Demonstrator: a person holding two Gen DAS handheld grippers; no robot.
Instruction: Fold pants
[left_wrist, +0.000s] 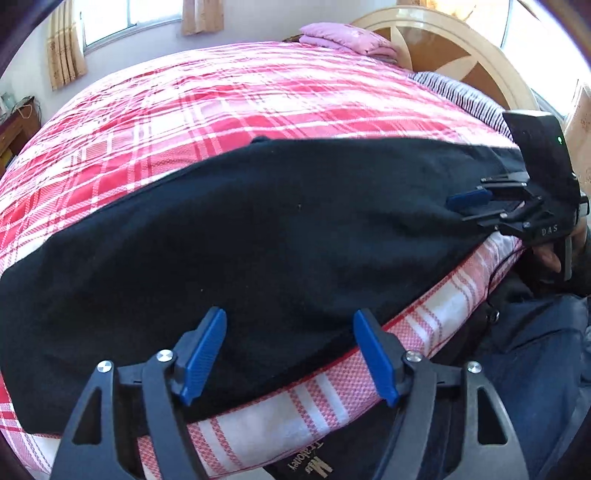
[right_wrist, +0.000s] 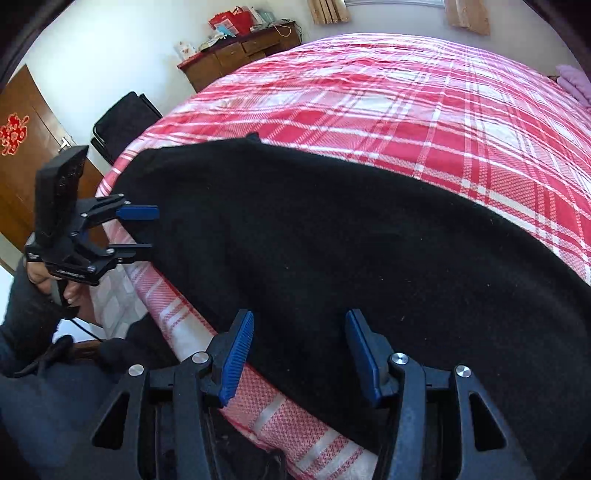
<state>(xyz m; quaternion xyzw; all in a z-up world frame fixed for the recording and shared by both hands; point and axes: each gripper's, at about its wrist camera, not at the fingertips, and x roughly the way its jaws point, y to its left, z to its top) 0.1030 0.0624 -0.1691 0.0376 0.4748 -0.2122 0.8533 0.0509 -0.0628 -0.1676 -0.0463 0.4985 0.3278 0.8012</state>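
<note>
Black pants (left_wrist: 240, 236) lie stretched flat along the near edge of a bed with a red and white plaid cover (left_wrist: 221, 110). My left gripper (left_wrist: 290, 354) is open, its blue pads (left_wrist: 205, 354) astride the pants' near hem without pressing on it. From the right wrist view the left gripper (right_wrist: 151, 229) sits at the left end of the pants (right_wrist: 332, 240). My right gripper (right_wrist: 300, 358) is open too, hanging over the hem close to the mattress edge. In the left wrist view the right gripper (left_wrist: 458, 209) reaches over the pants' right end, with a gap between its fingers.
A folded pink blanket (left_wrist: 332, 37) and a striped pillow (left_wrist: 461, 92) lie by the wooden headboard (left_wrist: 443, 48). A wooden dresser (right_wrist: 240, 48), a black chair (right_wrist: 125, 122) and a door (right_wrist: 18, 147) stand beyond the bed's foot. The person's dark clothing (left_wrist: 535, 350) is against the bedside.
</note>
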